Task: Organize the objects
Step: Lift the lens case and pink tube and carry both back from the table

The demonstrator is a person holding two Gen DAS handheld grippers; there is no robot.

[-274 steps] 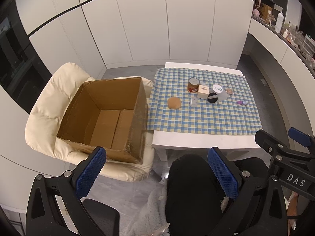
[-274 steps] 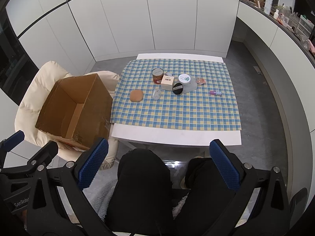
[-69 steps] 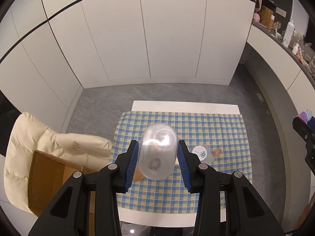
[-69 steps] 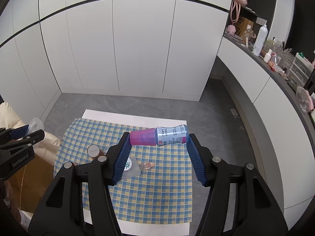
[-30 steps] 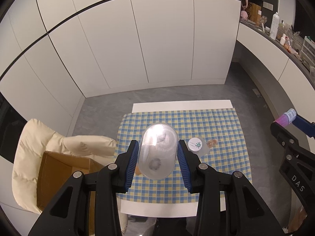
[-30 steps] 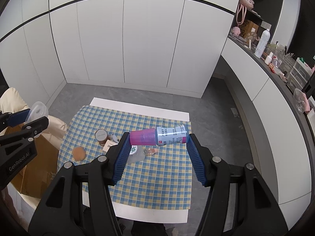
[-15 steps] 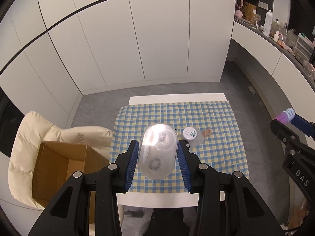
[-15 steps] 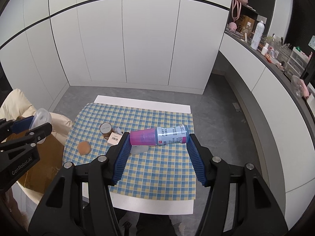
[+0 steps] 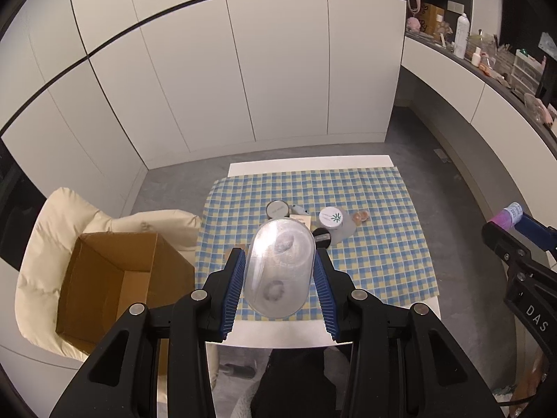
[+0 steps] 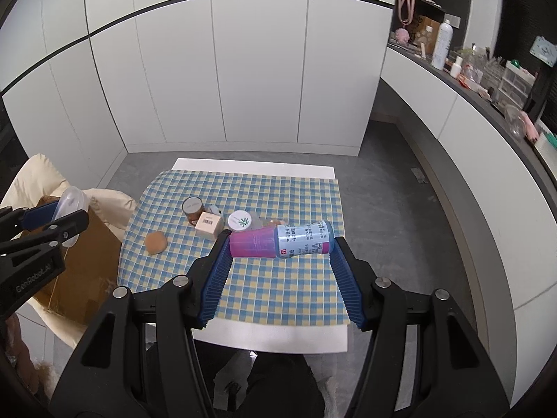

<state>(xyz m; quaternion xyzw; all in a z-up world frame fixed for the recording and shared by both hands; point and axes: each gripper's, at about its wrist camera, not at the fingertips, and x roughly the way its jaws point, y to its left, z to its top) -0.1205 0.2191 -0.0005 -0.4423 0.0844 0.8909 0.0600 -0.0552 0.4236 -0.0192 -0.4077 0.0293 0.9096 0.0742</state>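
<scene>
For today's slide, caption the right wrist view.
Right gripper grips a pink-and-blue bottle sideways above the checked tablecloth.

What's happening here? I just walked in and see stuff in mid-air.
A person is tidying a table with tongs in each hand. The left tongs grip a clear plastic case; the right tongs hold a pink and blue bottle sideways. Both hang above the checked tablecloth. An open cardboard box sits on the cream chair beside it.
</scene>
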